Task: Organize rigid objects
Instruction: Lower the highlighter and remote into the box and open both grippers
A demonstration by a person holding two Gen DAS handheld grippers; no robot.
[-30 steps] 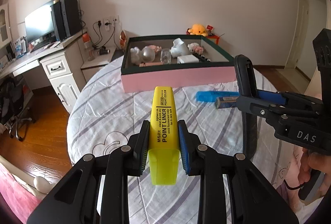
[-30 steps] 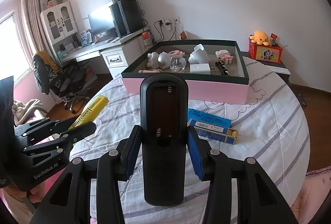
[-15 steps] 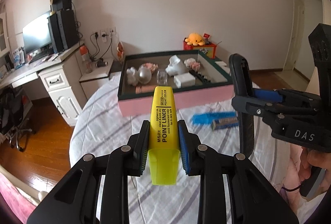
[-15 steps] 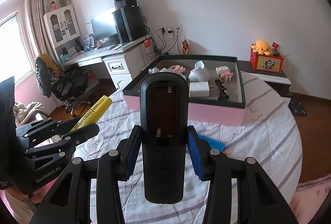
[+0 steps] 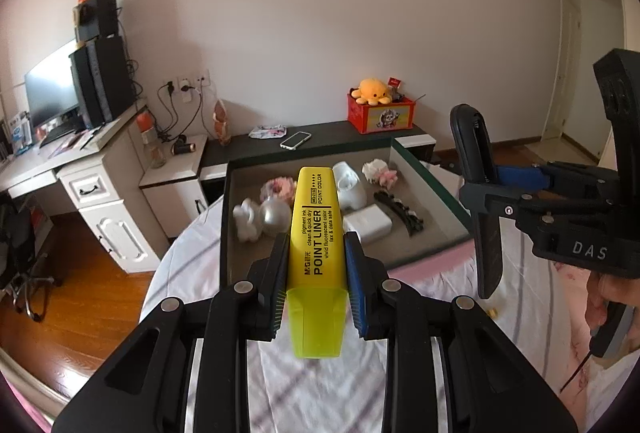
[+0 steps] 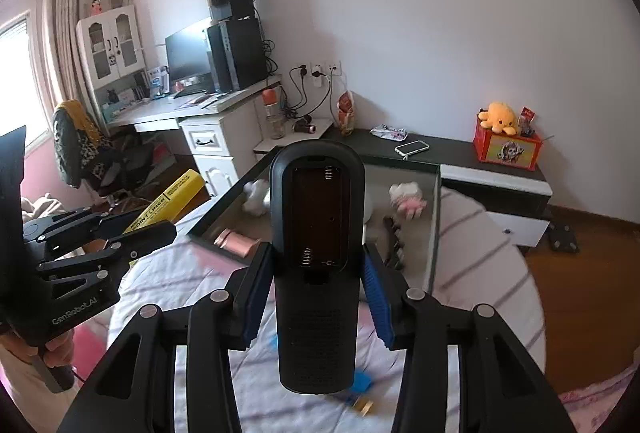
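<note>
Left fingers (image 5: 276, 285): clamped on the yellow highlighter (image 5: 316, 233), which juts forward between the pads, clear cap toward the camera.
Left gripper (image 5: 316, 287): hangs over the near wall of the storage box (image 5: 430, 173); in the left wrist view the highlighter's tip lies over the box floor.
Box contents, left to right: white figurine (image 5: 246, 219), silver ball (image 5: 274, 215), white sculpted piece (image 5: 350, 185), white block (image 5: 366, 223), black hair clip (image 5: 400, 211).
Right gripper (image 6: 316, 297): pads closed on the black remote (image 6: 316, 273), held upright with its open battery bay facing the camera.
Remote position: in the right wrist view it stands over the box's near edge, above the striped cloth (image 6: 480, 253).
Step in hand: carrying both items to the box, judged as late in the approach.
Next move: each gripper should come down over a bare patch of the box floor, clear of the clip and the block, before the pads part; the tall remote may tip if let go upright.
Change from earlier: both grippers have travelled forward and up, so the box interior now sits much nearer; the blue packet on the cloth has slid below the remote; both grips are unchanged.
</note>
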